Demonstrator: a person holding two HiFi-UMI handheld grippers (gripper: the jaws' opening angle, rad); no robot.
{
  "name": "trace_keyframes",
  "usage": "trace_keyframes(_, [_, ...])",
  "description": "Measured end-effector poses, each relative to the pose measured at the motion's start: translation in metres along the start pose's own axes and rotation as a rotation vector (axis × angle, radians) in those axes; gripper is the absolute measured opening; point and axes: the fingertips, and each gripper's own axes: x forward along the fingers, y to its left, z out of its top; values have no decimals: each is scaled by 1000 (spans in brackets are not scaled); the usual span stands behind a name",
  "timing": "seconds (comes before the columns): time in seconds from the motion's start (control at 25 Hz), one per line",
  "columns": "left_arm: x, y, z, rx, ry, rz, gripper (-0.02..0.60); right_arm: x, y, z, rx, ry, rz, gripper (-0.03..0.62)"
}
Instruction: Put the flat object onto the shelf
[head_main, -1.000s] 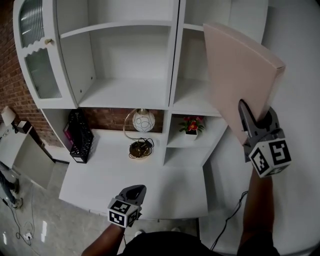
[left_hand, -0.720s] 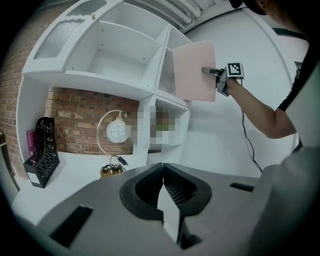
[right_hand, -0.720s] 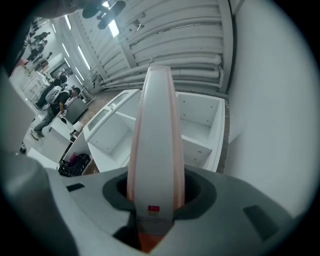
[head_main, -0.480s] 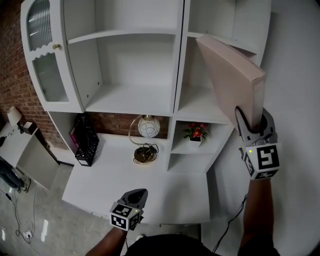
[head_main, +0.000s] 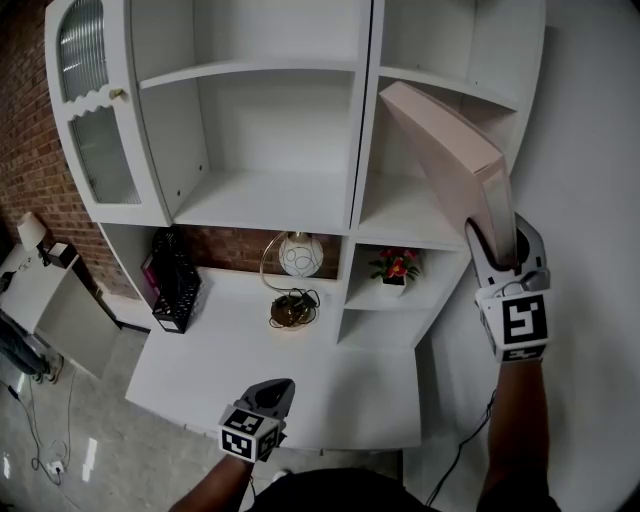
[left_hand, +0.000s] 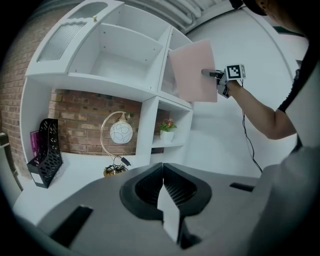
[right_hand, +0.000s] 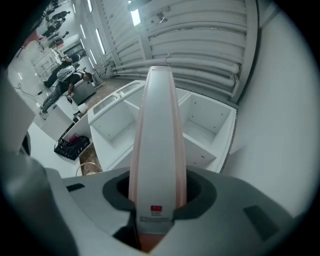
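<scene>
The flat object is a pale pink box (head_main: 450, 160), thin and wide, with a white edge (right_hand: 157, 165). My right gripper (head_main: 497, 250) is shut on its near corner and holds it on edge, tilted, in front of the right-hand column of the white shelf unit (head_main: 400, 210). In the left gripper view the pink box (left_hand: 192, 70) hangs before that same column, held by the right gripper (left_hand: 212, 75). My left gripper (head_main: 275, 390) is low over the desk top (head_main: 260, 370), jaws shut with nothing between them (left_hand: 162, 187).
A globe lamp (head_main: 298, 255) with a coiled cable, a black file rack (head_main: 172, 280) and a small flower pot (head_main: 397, 268) stand at the back of the desk level. A glass cabinet door (head_main: 90, 120) stands open at the left. White wall lies to the right.
The right gripper has rolled the pink box from a broad-face view onto its edge and brought it slightly lower and nearer the right shelf column. The left gripper has stayed put.
</scene>
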Motion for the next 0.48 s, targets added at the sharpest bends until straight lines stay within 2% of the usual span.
trace_keyframes(0.48, [3, 4, 0, 2, 6, -2, 6, 37, 5, -14, -16, 73, -32, 170])
